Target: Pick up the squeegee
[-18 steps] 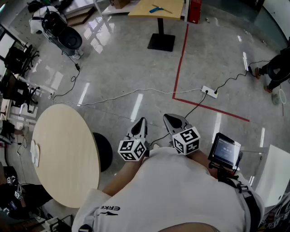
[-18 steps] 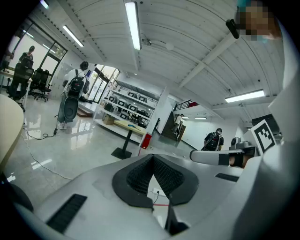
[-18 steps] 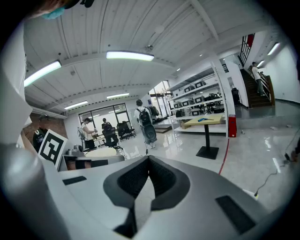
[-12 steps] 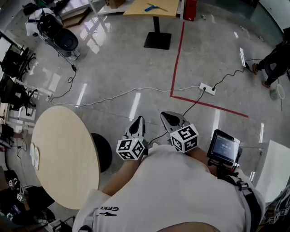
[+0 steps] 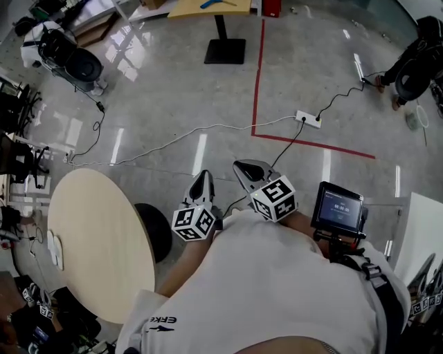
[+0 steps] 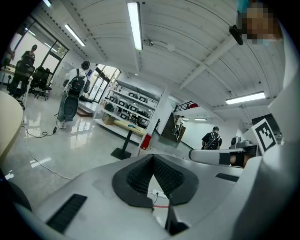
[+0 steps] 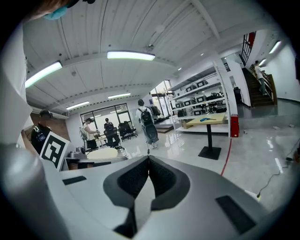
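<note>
Jaws shut on nothing, squeegee far off.
Your left gripper [image 5: 203, 177] and right gripper [image 5: 243, 166] both have jaws pressed together; the blue squeegee [image 7: 208, 119] lies on the distant yellow table [image 7: 194, 122], tiny, its shape unreadable.

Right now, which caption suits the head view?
Left gripper and right gripper, both shut and empty, point toward a yellow table.

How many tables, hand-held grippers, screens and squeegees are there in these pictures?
Tables: 2, the round table and the far table
Hand-held grippers: 2, the left hand-held gripper and the right hand-held gripper
Screens: 1, the screen
Squeegees: 1, the blue squeegee
Total: 6
</note>
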`<action>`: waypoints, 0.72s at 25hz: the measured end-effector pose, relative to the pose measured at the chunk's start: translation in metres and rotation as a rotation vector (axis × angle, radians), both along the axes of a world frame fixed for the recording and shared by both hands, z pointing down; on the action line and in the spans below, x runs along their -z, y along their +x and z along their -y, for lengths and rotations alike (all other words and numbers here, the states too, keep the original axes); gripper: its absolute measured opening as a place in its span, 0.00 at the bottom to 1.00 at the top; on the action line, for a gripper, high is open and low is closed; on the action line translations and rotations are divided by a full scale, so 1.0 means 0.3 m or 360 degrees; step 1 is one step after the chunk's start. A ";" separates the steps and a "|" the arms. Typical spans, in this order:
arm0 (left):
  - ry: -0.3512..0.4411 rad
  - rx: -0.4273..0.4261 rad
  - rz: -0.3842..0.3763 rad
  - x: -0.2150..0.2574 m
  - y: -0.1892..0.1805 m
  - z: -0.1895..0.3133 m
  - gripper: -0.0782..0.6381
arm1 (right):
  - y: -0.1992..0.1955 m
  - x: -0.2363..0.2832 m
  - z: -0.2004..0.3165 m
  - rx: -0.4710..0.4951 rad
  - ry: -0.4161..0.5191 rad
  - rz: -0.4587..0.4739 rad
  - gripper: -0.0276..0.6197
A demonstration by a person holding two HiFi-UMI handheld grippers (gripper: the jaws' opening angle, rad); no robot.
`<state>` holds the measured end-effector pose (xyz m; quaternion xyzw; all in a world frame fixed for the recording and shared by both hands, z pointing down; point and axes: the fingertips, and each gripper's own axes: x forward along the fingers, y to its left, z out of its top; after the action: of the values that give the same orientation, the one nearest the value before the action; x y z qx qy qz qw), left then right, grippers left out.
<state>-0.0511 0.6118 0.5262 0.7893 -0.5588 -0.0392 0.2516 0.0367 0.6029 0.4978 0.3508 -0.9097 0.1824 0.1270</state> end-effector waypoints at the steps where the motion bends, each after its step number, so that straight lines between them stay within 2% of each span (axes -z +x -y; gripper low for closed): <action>1: -0.0002 -0.0001 -0.0001 -0.001 0.000 0.000 0.12 | -0.002 -0.002 -0.001 0.0002 -0.0003 -0.0001 0.05; 11: -0.0005 0.0014 -0.0008 0.021 -0.040 -0.002 0.12 | -0.057 0.021 -0.001 0.0038 0.0006 -0.0010 0.05; 18: 0.0011 0.0051 -0.0020 -0.012 -0.227 0.022 0.12 | -0.244 -0.013 0.024 0.0060 0.0019 -0.0009 0.05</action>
<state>-0.1192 0.6053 0.5299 0.7809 -0.5696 -0.0500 0.2517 -0.0366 0.5957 0.5017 0.3349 -0.9168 0.1735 0.1310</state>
